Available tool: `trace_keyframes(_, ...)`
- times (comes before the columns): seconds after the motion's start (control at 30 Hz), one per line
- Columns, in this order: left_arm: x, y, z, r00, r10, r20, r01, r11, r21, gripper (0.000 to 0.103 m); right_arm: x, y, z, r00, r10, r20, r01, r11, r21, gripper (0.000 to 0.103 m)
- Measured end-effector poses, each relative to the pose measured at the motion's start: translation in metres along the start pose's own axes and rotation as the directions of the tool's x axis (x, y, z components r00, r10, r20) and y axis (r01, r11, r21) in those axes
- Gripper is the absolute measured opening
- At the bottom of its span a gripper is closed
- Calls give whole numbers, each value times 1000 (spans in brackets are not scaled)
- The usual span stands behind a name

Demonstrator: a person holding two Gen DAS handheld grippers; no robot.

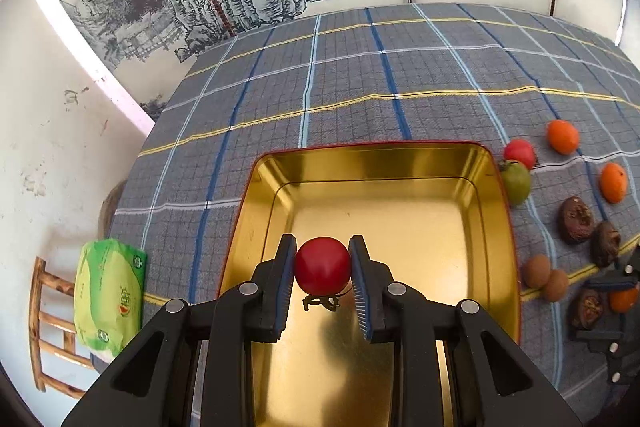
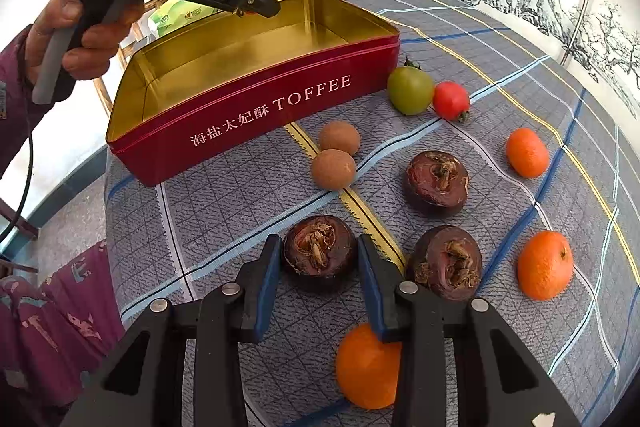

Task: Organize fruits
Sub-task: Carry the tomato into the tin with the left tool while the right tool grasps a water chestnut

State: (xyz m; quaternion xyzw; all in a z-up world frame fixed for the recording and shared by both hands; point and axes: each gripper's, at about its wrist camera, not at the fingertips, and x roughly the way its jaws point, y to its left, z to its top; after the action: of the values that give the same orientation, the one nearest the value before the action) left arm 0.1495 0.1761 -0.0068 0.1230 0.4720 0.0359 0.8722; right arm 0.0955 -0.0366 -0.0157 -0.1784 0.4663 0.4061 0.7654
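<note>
- Fruits lie scattered on the plaid-clothed counter [image 2: 520, 75], to the right of a red toffee tin [image 2: 256, 107] with a gold inside.
- Left wrist view, far left: a green packet [image 1: 110, 301] sits at the counter's edge, above a wooden chair [image 1: 48, 327].
- Centre of that view: the left hand-held gripper [image 1: 322, 267] pinches a red tomato [image 1: 322, 265] between its blue pads, over the open tin, stem hanging down.
- Right of the tin: a second red tomato [image 1: 520, 153] touches a green tomato [image 1: 516, 181].
- Right wrist view, upper left: a person's hand [image 2: 80, 39] grips the handle of the left tool, its tip above the tin.
- Middle: two brown longans [image 2: 336, 155] lie side by side near the tin's front wall.
- Lower centre: the right hand-held gripper [image 2: 318, 259] has a dark water chestnut [image 2: 318, 251] between its fingers; whether the pads press it I cannot tell.
- An orange [image 2: 366, 367] lies partly under the right finger at the bottom.
- Right of centre: two more water chestnuts [image 2: 440, 219], one above the other.
- Far right: two oranges [image 2: 536, 219], well apart from the tin.
</note>
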Motion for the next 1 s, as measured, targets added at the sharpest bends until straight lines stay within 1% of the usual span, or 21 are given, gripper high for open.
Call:
trace_keyframes(0.17,14,5,6,1000,18,-23,-18,1000,-3,28,-6,-3,-1,1000,22,20,-22,999,37,34)
trace_keyframes(0.47,34,8,11,998,44,-46,-45,999,0,28,-22,-2,-1,996,23,85,-29,997,69,34)
trace_keyframes(0.57,37,8,12,997,63,-46,-63,998,4,29,-27,-1,1,995,21,97,-27,997,70,34)
trace_keyframes(1.0,47,15,14,994,100,-50,-100,995,1,29,-34,4,8,992,27,122,-35,997,69,34)
